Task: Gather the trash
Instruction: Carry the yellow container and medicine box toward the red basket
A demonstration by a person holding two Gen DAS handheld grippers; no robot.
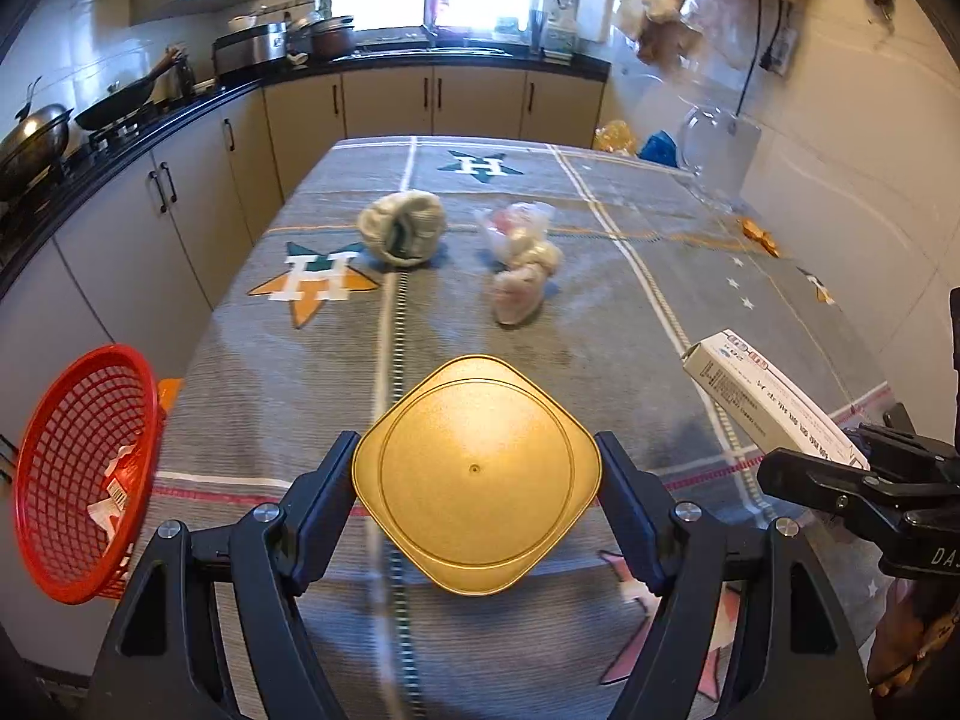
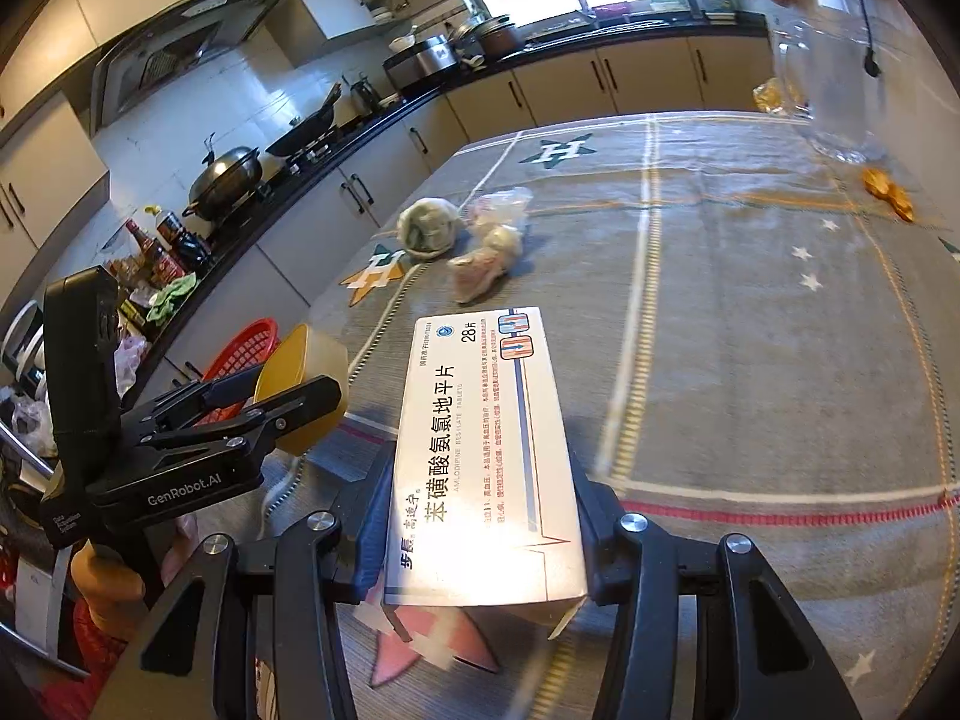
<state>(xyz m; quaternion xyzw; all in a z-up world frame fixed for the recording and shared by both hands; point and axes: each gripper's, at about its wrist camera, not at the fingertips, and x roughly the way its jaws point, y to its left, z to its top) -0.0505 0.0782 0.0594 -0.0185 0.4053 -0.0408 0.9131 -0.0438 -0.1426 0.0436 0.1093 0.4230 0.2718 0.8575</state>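
The left gripper (image 1: 477, 480) squeezes a gold lid (image 1: 476, 474) above the near table (image 1: 600, 300). The right gripper (image 2: 480, 522) squeezes a white pill box (image 2: 486, 450). The red basket (image 1: 78, 474) hangs off the left edge, its trash hard to make out.

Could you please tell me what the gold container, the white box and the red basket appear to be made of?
Gold container: probably plastic, with a smooth satin sheen and a moulded ring. White box: printed cardboard, slightly glossy, with folded edges. Red basket: likely moulded plastic, an open lattice.
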